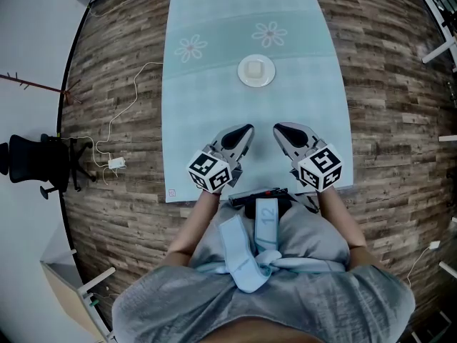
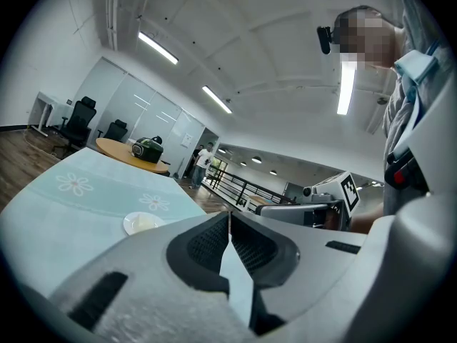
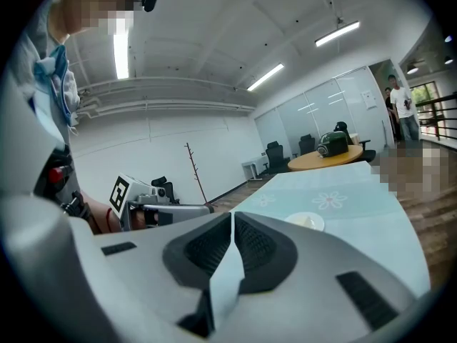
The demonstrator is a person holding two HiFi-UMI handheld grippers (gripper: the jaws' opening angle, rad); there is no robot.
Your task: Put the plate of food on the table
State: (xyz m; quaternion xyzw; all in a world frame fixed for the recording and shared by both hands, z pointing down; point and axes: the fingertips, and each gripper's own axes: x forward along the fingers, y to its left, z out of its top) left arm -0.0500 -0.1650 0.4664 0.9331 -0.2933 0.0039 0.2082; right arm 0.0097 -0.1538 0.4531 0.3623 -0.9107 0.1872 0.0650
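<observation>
A small white plate of food [image 1: 256, 71] rests on the table's light blue flowered cloth [image 1: 207, 120], past the middle. My left gripper [image 1: 246, 130] and right gripper [image 1: 280, 128] hover side by side over the near part of the table, well short of the plate. Both are shut with nothing between the jaws. In the left gripper view the plate [image 2: 143, 223] lies left of the closed jaw tips [image 2: 229, 213]. In the right gripper view the plate [image 3: 305, 221] lies right of the closed tips [image 3: 233, 214].
A black office chair [image 1: 43, 164] and a white cable with adapter [image 1: 114, 163] are on the wooden floor at the left. A round wooden table with a dark bag [image 2: 136, 154] stands beyond the far end. A person [image 3: 401, 106] stands in the background.
</observation>
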